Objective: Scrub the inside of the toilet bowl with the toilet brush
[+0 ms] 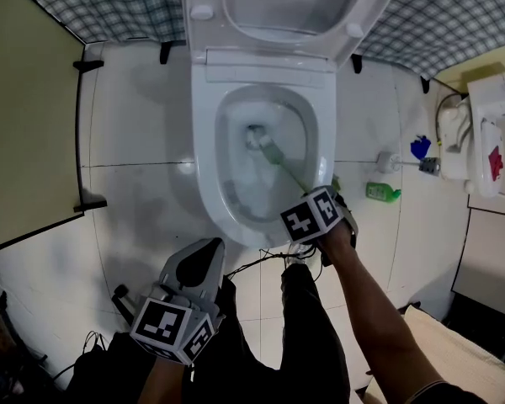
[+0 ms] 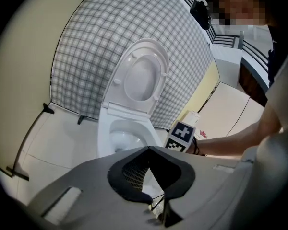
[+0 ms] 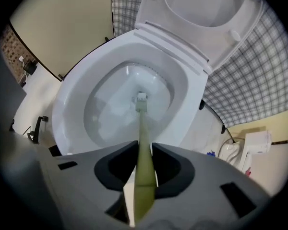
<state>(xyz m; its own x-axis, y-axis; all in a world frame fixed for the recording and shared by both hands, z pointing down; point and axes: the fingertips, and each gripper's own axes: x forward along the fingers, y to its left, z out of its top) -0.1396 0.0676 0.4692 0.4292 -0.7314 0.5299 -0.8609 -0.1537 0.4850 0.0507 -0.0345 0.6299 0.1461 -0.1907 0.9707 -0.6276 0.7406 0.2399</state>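
The white toilet bowl (image 1: pixel 206 171) stands with its lid (image 1: pixel 278 7) raised. A toilet brush with a green handle (image 1: pixel 289 173) slants down into it, its pale head (image 1: pixel 257 139) low in the bowl by the water. My right gripper (image 1: pixel 313 213) hangs over the bowl's near right rim, shut on that handle. In the right gripper view the handle (image 3: pixel 144 147) runs between the jaws of the right gripper (image 3: pixel 144 143) to the brush head (image 3: pixel 141 101). My left gripper (image 1: pixel 206 248) rests in front of the bowl, shut with nothing held; its tips (image 2: pixel 149 148) meet.
On the floor to the right of the toilet lie a green bottle (image 1: pixel 382 193) and a blue object (image 1: pixel 420 147), beside a white unit (image 1: pixel 488 133). A beige partition (image 1: pixel 25 108) closes the left side. Checked wall (image 1: pixel 109 2) behind. The person's dark trouser legs (image 1: pixel 311 335) stand near.
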